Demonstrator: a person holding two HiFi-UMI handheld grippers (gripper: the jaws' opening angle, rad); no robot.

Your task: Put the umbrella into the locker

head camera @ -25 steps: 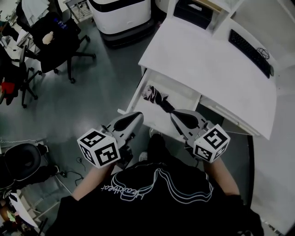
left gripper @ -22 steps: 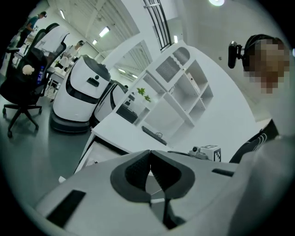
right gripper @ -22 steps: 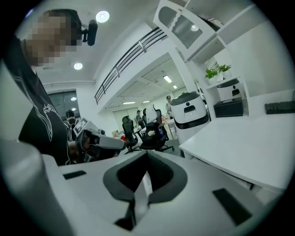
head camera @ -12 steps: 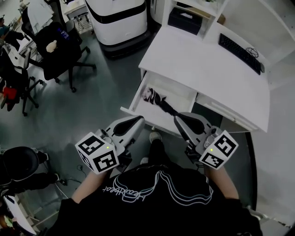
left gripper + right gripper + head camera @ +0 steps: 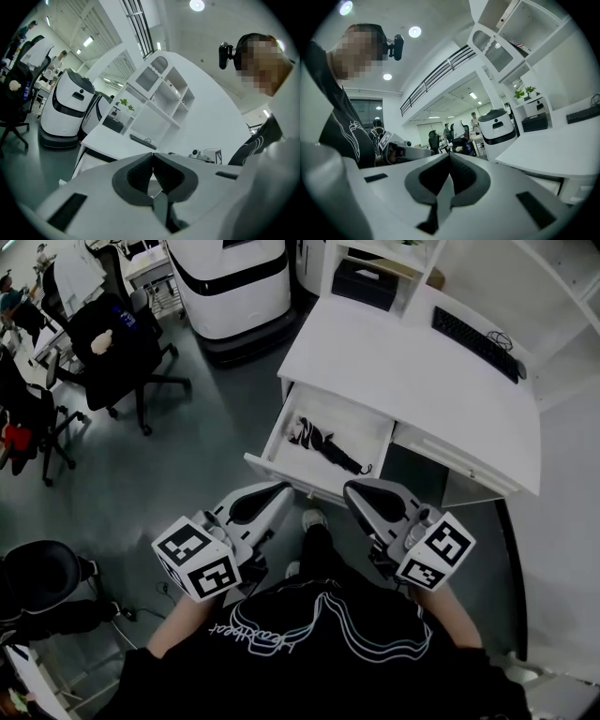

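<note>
The wide white counter [image 5: 412, 362] has one open white drawer [image 5: 270, 454] under its front edge, and the black folded umbrella [image 5: 323, 443] lies inside this drawer. The grey left gripper [image 5: 278, 490] and the grey right gripper [image 5: 354, 489] hang near the drawer's front, apart from the umbrella, each with fingers pressed together on nothing.

White desk [image 5: 394, 362] w/ keyboard [image 5: 473, 344] on top; umbrella [image 5: 323, 444] in open drawer [image 5: 352, 421].

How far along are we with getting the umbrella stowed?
Done: the folded black umbrella lies inside the open white desk drawer. In hand: nothing; the left gripper and right gripper are both shut and empty, short of the drawer. Left: probably only pushing the drawer closed.
</note>
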